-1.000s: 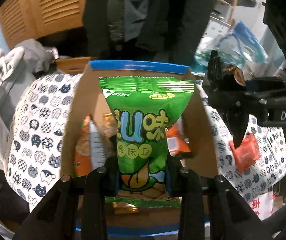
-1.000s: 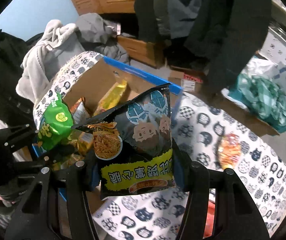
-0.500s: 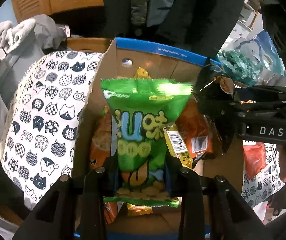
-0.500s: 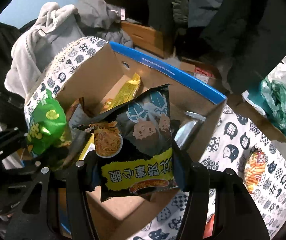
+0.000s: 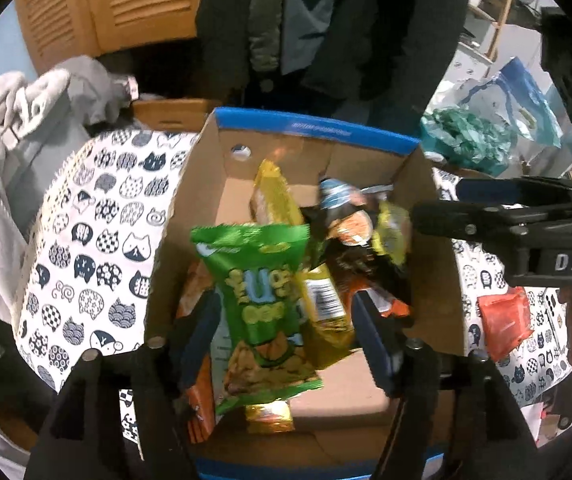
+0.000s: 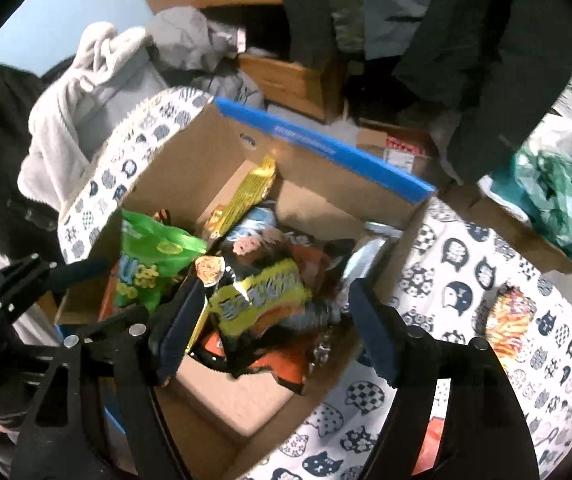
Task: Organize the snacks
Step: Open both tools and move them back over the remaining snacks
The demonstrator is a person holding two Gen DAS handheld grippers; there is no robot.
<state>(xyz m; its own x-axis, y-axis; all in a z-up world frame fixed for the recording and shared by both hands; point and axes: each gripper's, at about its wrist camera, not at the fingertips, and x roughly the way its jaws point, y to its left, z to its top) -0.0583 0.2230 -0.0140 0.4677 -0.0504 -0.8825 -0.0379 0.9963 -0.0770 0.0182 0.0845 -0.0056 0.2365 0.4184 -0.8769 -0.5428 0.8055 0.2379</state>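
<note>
A cardboard box (image 5: 434, 240) with a blue rim sits on a cat-print cloth and holds several snack packs. My left gripper (image 5: 286, 336) is open above the box; the green snack bag (image 5: 261, 304) hangs free between its fingers, tilted, over the pile. My right gripper (image 6: 273, 328) is open above the box too; the black and yellow snack bag (image 6: 261, 300) lies crumpled on the pile below it. The green bag also shows in the right wrist view (image 6: 145, 264). A yellow pack (image 5: 273, 196) leans against the far wall.
An orange-red pack (image 5: 502, 324) lies on the cat-print cloth (image 5: 97, 232) right of the box. Another snack pack (image 6: 506, 320) lies on the cloth at right. Grey clothes (image 5: 13, 128) are piled left; dark coats hang behind.
Both grippers opened and let go of their bags. The green bag and the black bag dropped into the box. Both grippers moved closer over the box.
</note>
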